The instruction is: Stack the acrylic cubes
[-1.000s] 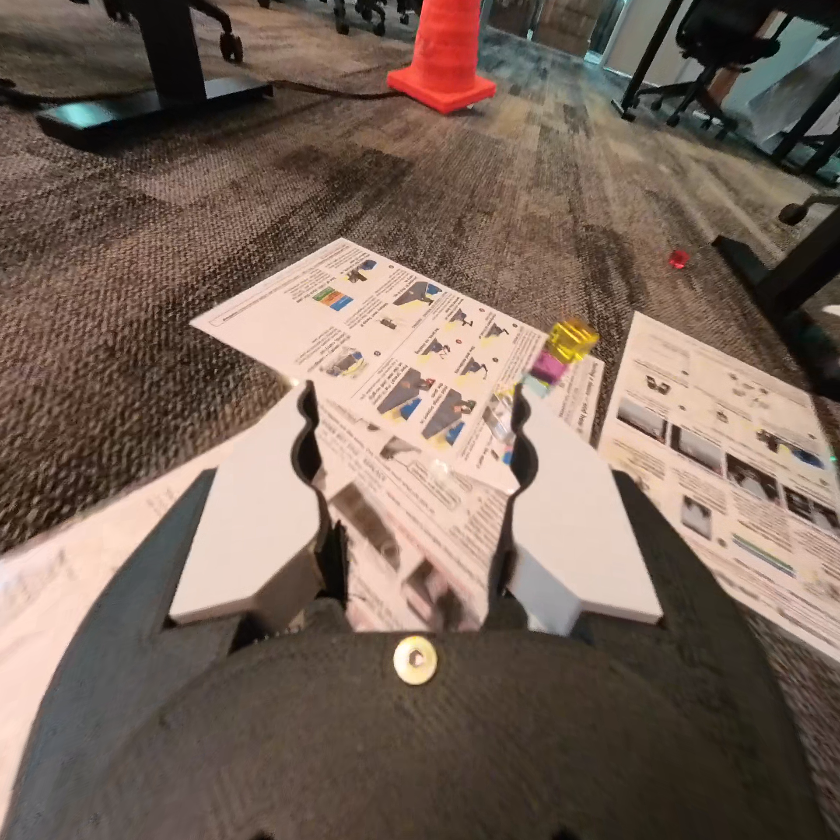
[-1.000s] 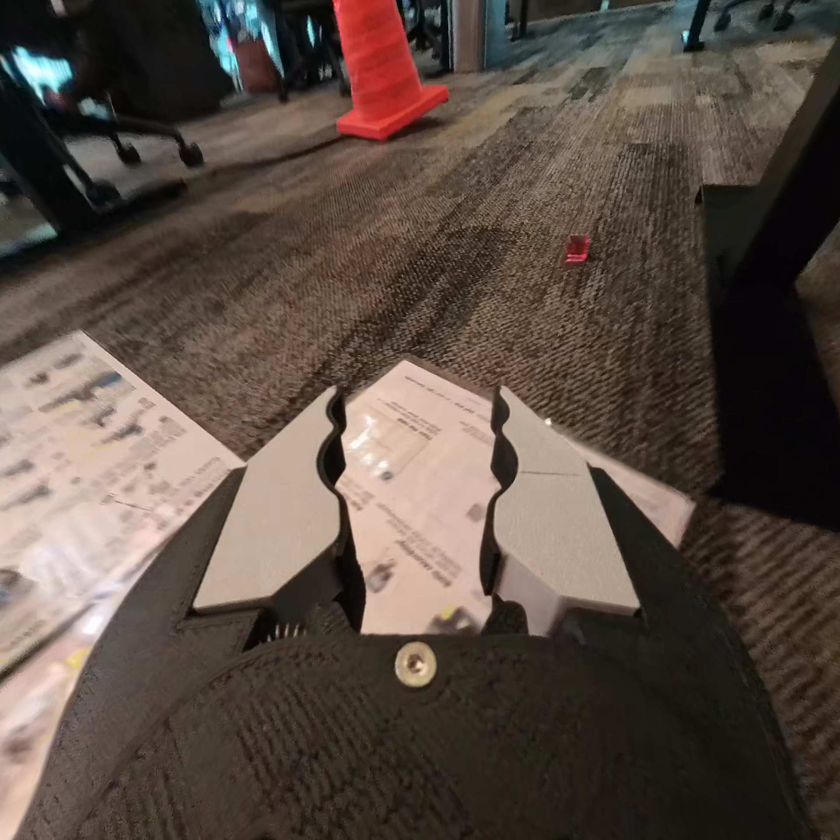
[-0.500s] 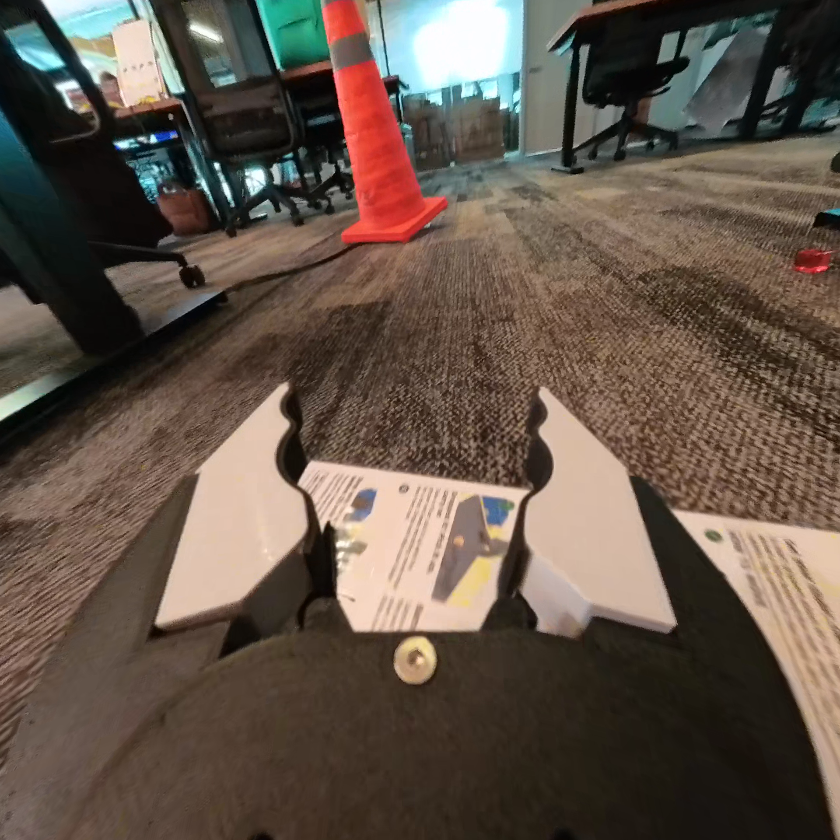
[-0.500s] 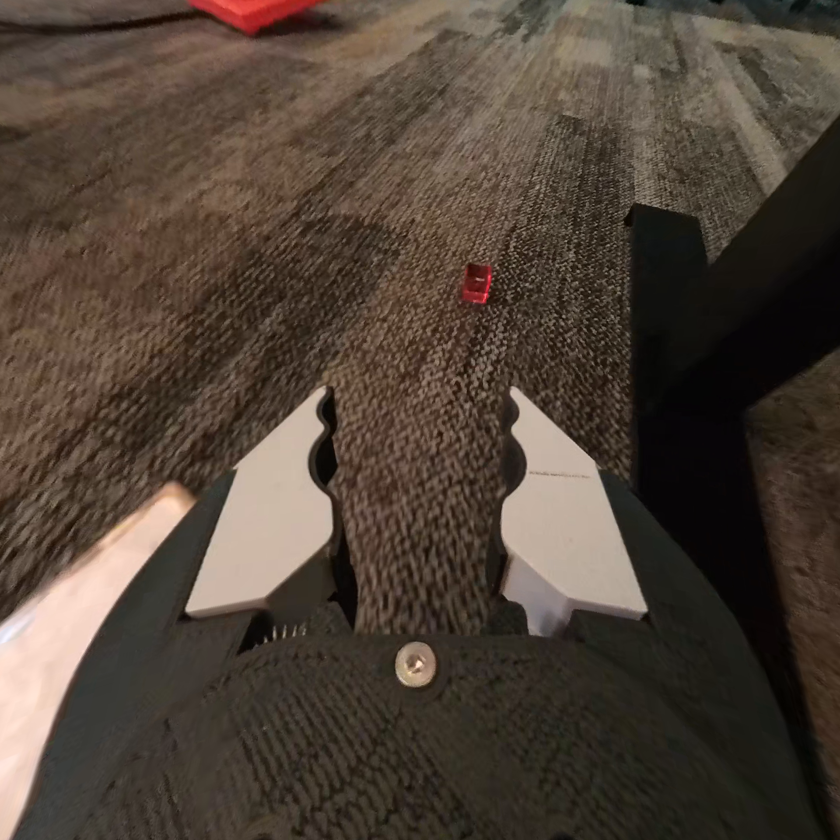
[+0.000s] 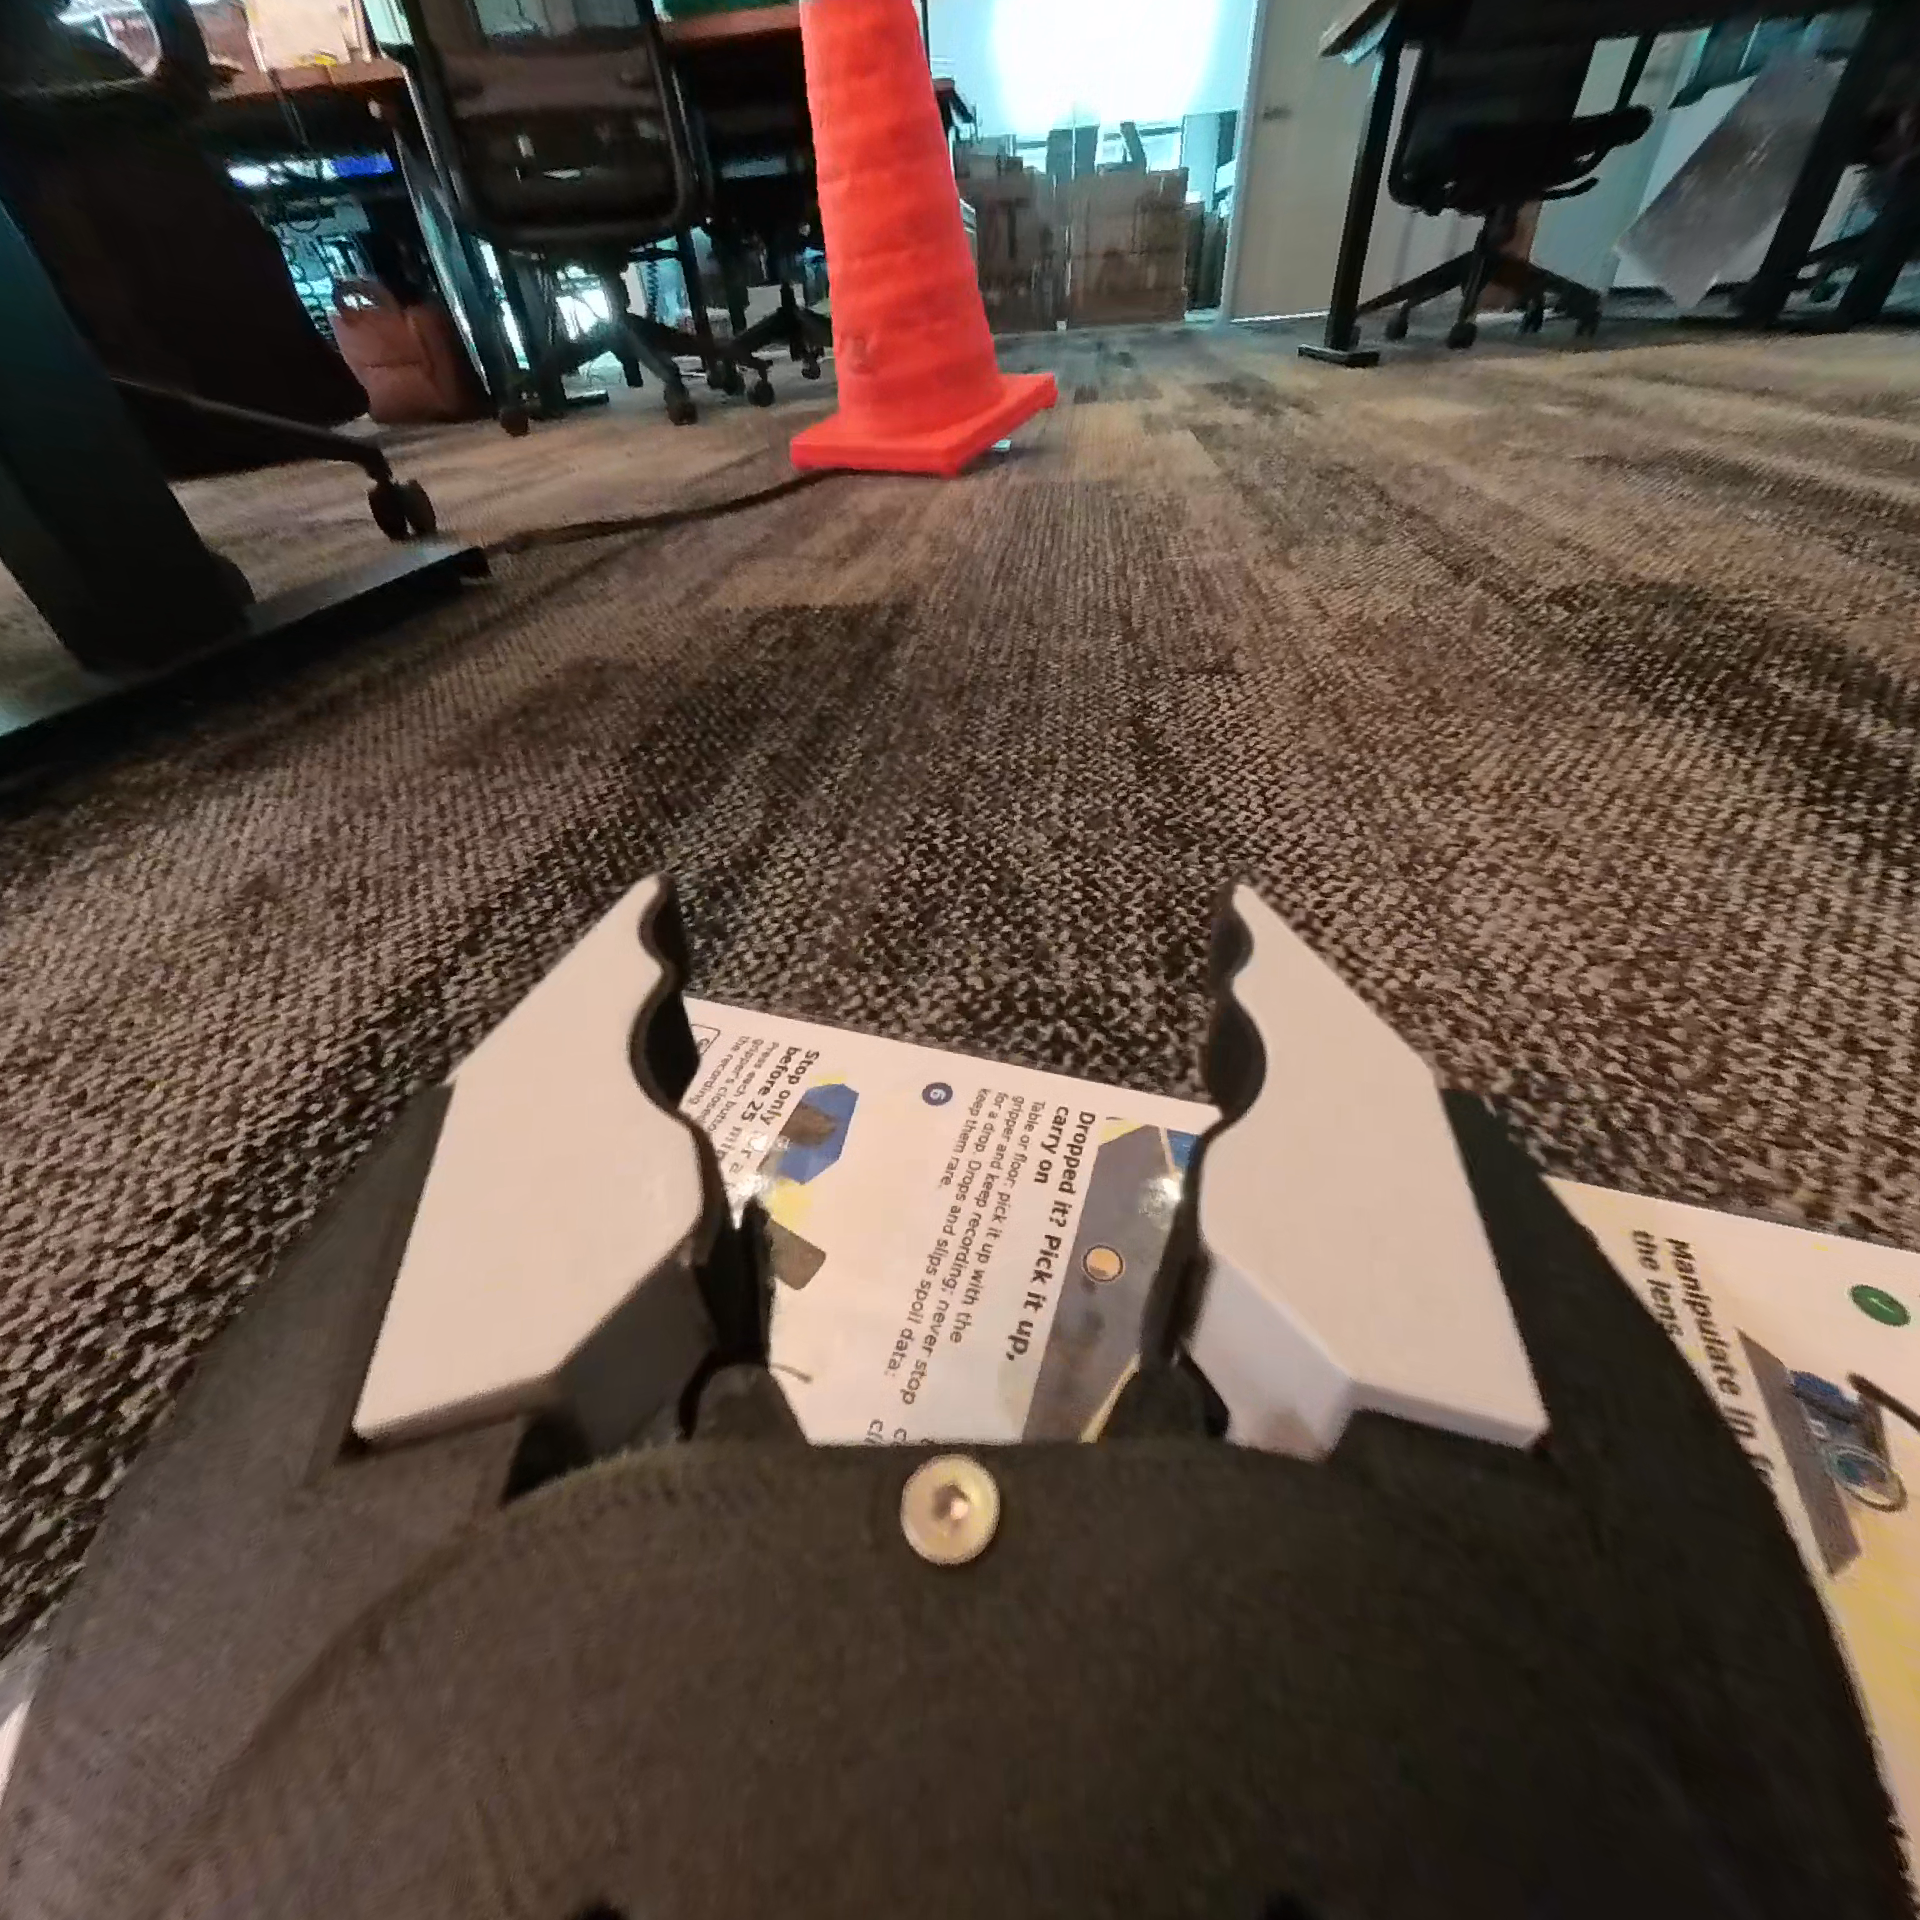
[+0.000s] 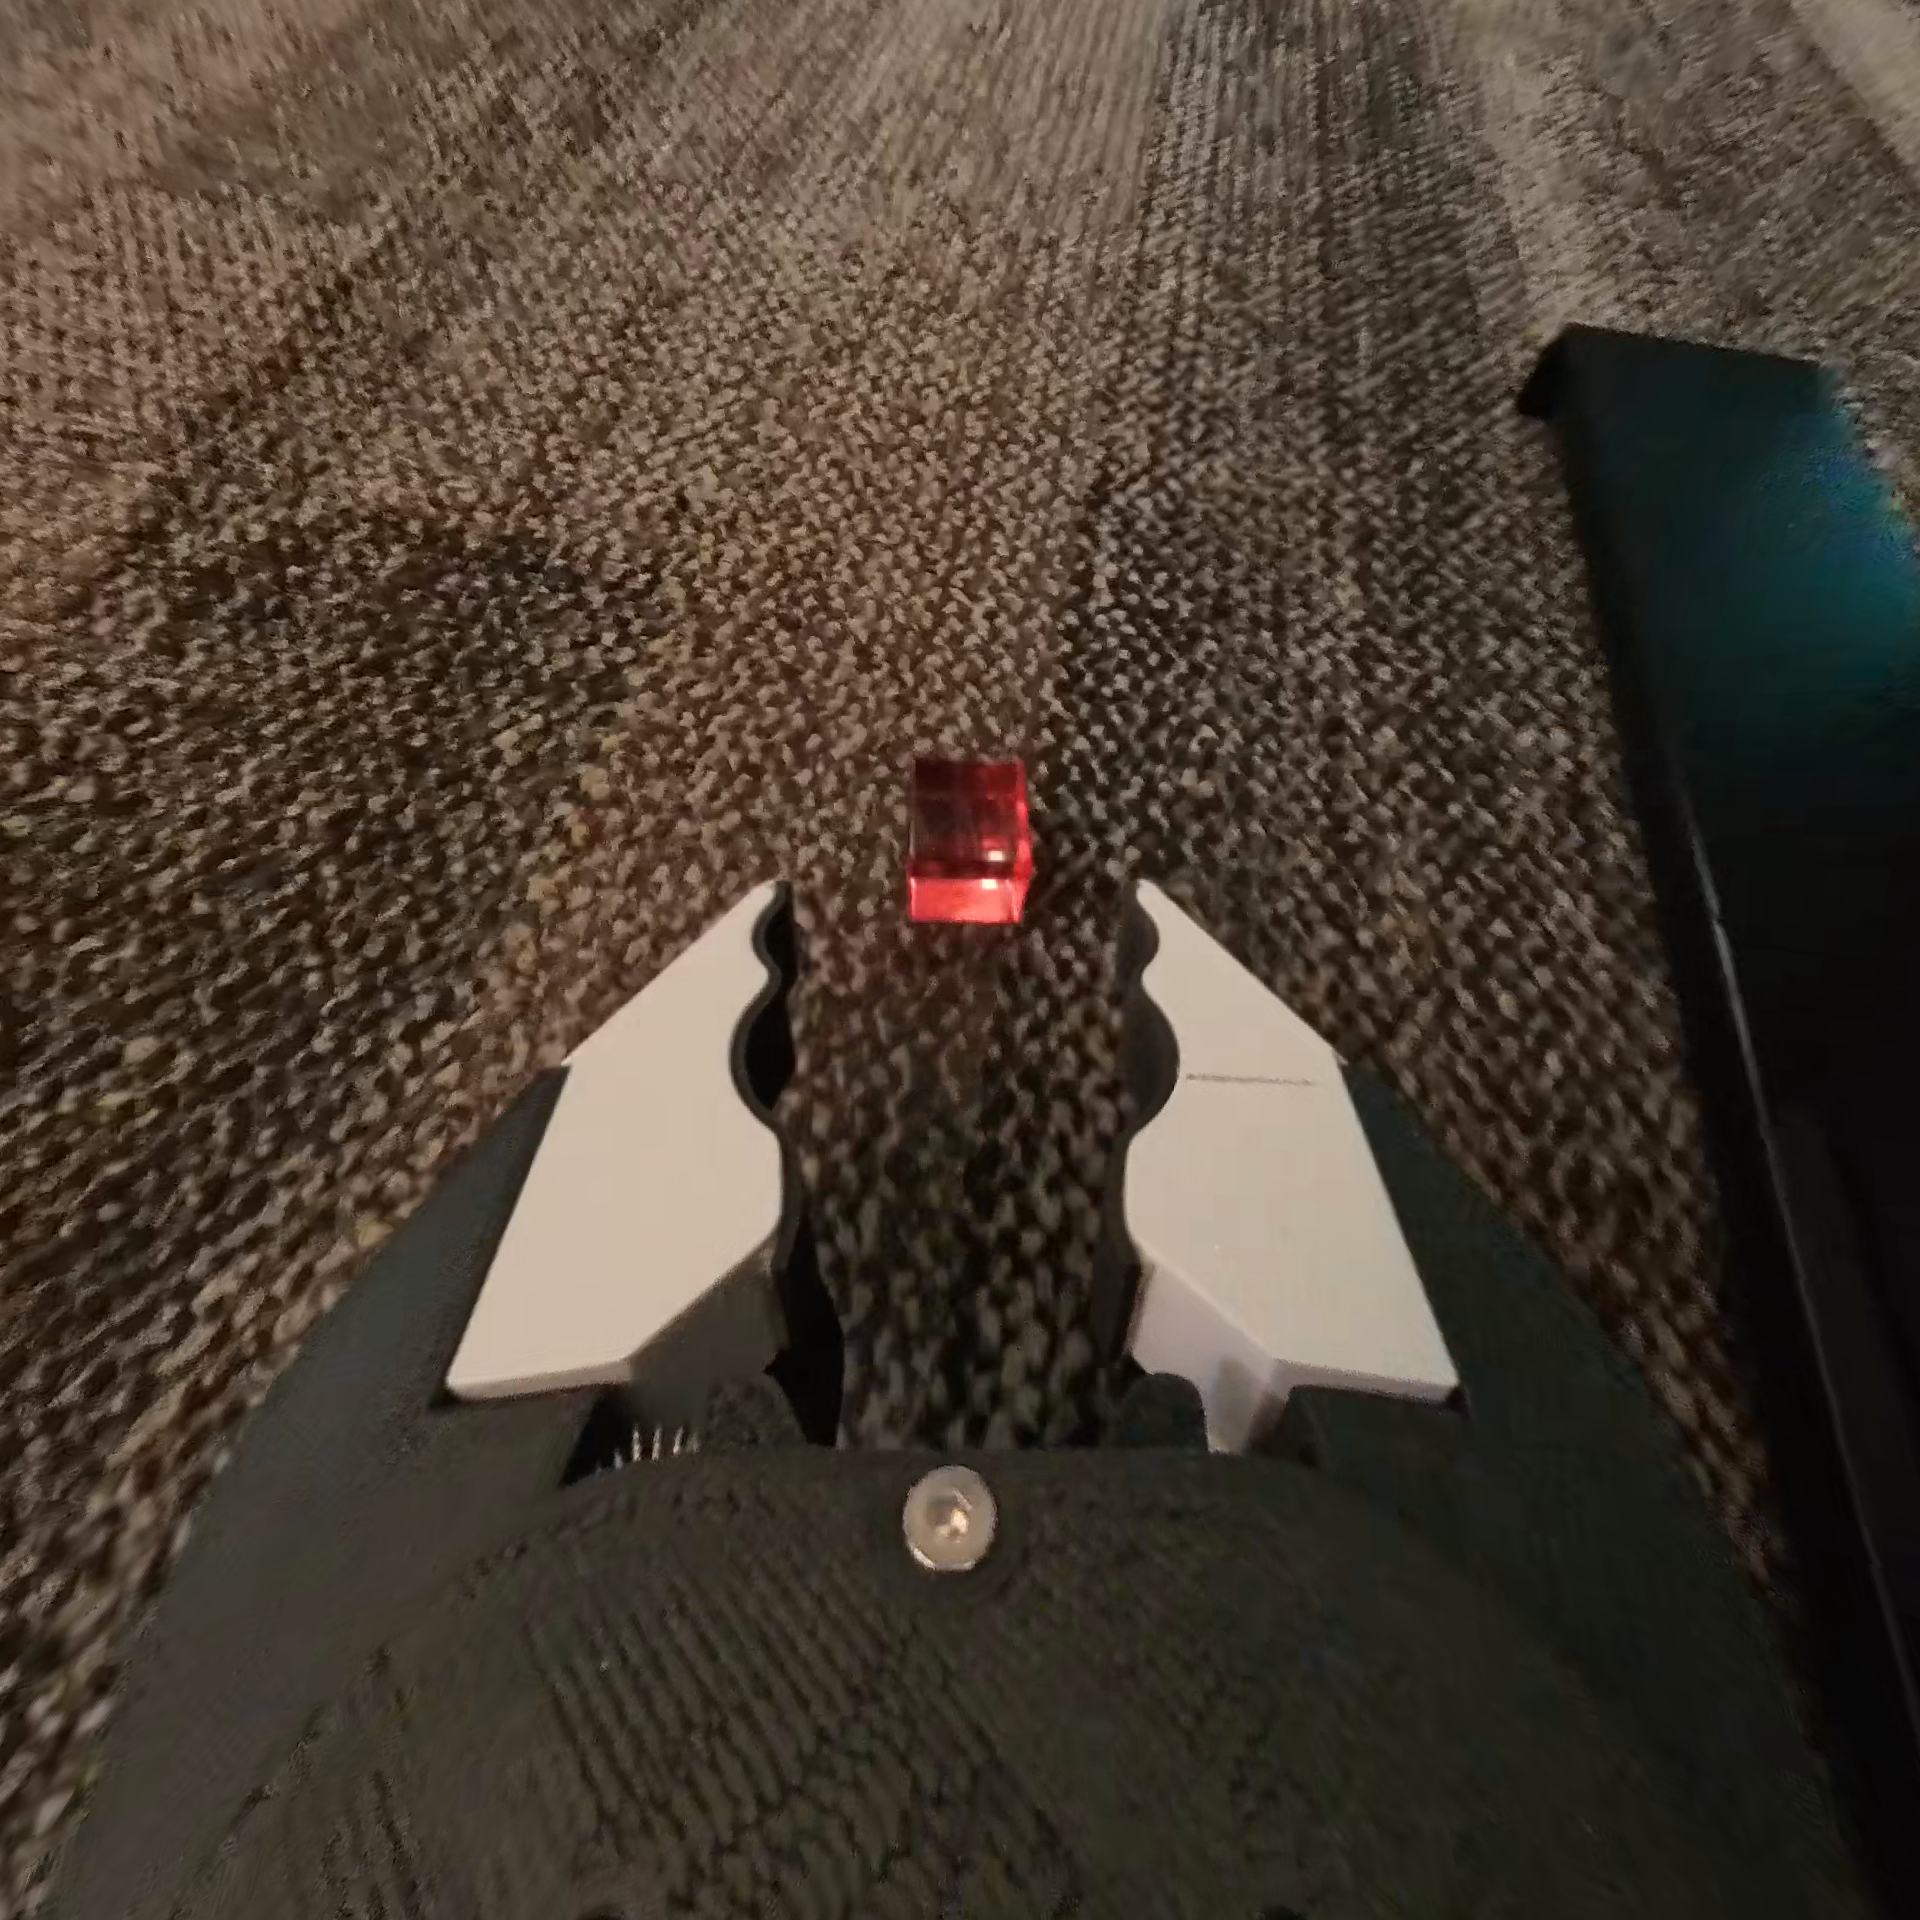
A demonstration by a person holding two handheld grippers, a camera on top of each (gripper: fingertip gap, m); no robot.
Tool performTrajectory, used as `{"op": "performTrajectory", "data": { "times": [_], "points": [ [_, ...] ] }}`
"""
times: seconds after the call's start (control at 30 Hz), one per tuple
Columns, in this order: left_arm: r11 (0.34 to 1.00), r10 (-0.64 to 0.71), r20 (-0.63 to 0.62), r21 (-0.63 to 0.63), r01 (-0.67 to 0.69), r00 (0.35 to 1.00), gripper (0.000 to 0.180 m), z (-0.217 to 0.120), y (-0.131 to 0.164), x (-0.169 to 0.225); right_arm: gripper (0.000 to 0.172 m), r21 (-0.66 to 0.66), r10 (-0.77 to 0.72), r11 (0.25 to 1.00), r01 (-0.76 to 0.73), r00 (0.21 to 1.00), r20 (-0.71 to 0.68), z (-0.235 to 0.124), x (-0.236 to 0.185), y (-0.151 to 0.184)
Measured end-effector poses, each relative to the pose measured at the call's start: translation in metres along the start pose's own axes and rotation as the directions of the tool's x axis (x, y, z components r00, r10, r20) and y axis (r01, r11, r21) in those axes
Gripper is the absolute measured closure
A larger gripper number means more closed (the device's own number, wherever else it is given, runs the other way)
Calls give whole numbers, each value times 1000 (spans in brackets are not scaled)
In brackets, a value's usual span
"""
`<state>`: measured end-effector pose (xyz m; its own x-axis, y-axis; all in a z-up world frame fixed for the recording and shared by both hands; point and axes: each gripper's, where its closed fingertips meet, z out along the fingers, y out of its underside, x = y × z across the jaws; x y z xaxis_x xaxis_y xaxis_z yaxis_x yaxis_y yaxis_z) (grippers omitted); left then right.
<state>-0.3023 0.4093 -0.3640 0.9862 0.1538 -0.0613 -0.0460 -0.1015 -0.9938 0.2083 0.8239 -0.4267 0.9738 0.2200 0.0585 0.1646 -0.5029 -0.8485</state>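
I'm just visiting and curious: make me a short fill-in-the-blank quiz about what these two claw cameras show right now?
1. The small see-through cube just ahead of the right gripper is ____.
2. The traffic cone is ____.
3. Under the open left gripper lies a printed ____ on the carpet.

Missing words: red; orange; sheet

In the left wrist view we note strong backlight from a blown-out bright opening (image 5: 1101, 73) at top centre; the carpet (image 5: 1247, 727) mid-frame is sharp, blurring and bending toward the edges. The right wrist view is dim and soft throughout, with motion blur at the margins; a red cube (image 6: 968, 842) glows at centre, dark shadow at right.
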Motion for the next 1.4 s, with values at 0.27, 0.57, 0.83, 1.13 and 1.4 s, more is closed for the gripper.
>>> {"op": "performTrajectory", "data": {
  "times": [0.27,0.57,0.83,1.13,1.4],
  "points": [
    [999,-39,32,19,39,999,81,-2,-2,-10,147,-121,-70,991,63,996,-59,11,-6,11],
    [976,-211,9,-55,211,977,74,-1,10,-20,146,74,-318,947,313,877,360,-238,-122,45],
    [976,-212,36,-45,214,977,70,-208,-94,-67,147,199,-395,915,352,676,622,-516,-202,81],
    [903,-300,226,-245,352,927,78,-476,-67,2,146,230,-326,941,250,477,816,-633,-364,100],
    [900,-28,406,-388,200,914,81,-541,-22,10,147,340,-422,907,250,559,714,-602,-429,103]
  ]
}}
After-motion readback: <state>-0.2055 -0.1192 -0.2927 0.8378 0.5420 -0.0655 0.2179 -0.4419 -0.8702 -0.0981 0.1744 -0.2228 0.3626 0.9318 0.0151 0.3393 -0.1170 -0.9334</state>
